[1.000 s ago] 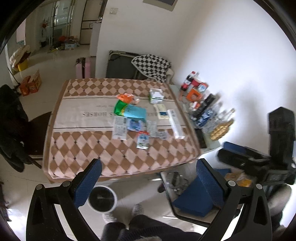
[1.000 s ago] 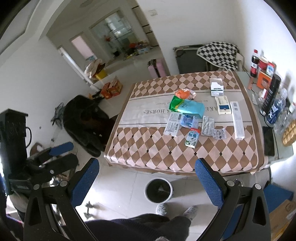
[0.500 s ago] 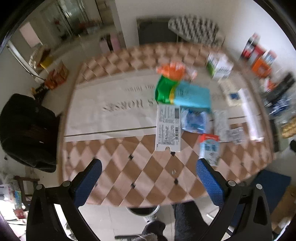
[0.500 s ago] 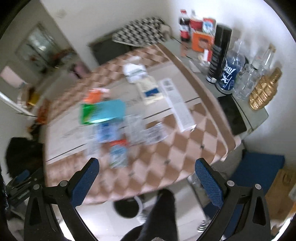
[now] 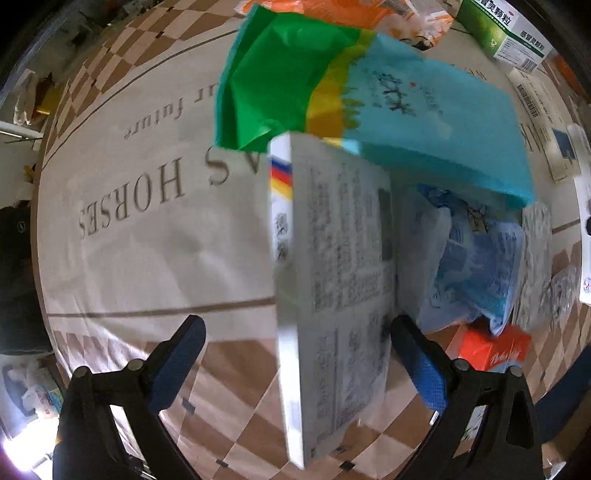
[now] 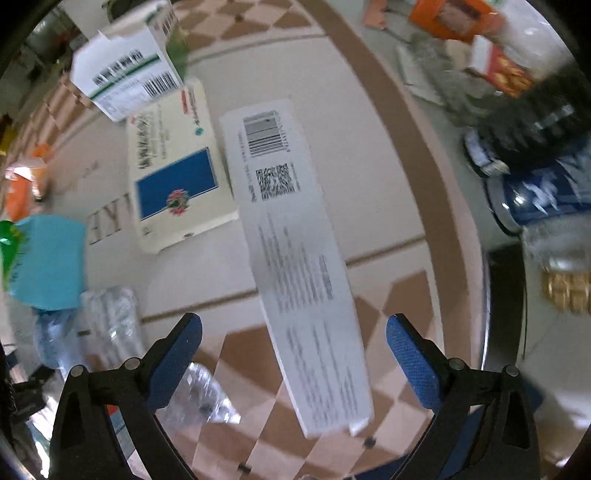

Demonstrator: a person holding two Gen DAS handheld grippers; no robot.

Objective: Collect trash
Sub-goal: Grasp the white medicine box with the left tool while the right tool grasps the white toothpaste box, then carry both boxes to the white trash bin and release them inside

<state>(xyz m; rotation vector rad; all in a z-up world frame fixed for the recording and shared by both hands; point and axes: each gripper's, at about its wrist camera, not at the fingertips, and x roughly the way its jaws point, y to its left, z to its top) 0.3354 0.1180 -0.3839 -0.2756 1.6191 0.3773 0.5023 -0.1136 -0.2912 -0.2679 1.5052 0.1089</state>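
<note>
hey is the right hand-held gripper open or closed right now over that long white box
Open. The right hand-held gripper has its blue pads spread wide, one on each side of the long white box, neither touching it. The box lies flat on the tablecloth.

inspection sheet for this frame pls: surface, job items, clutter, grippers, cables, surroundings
Surface: table under a checkered tablecloth with printed lettering.
Job's things: flat white printed box lies between the open left gripper fingers; long white carton between the open right gripper fingers. Neither is gripped.
Clutter: green-and-blue bag, orange wrapper, blue-printed pouch, red-topped carton, blue-panel medicine box, green-striped box, blister packs.
Grippers: both open, low over the table.
Cables: nothing seen.
Surroundings: bottles and snack boxes beyond the right table edge, blurred.
</note>
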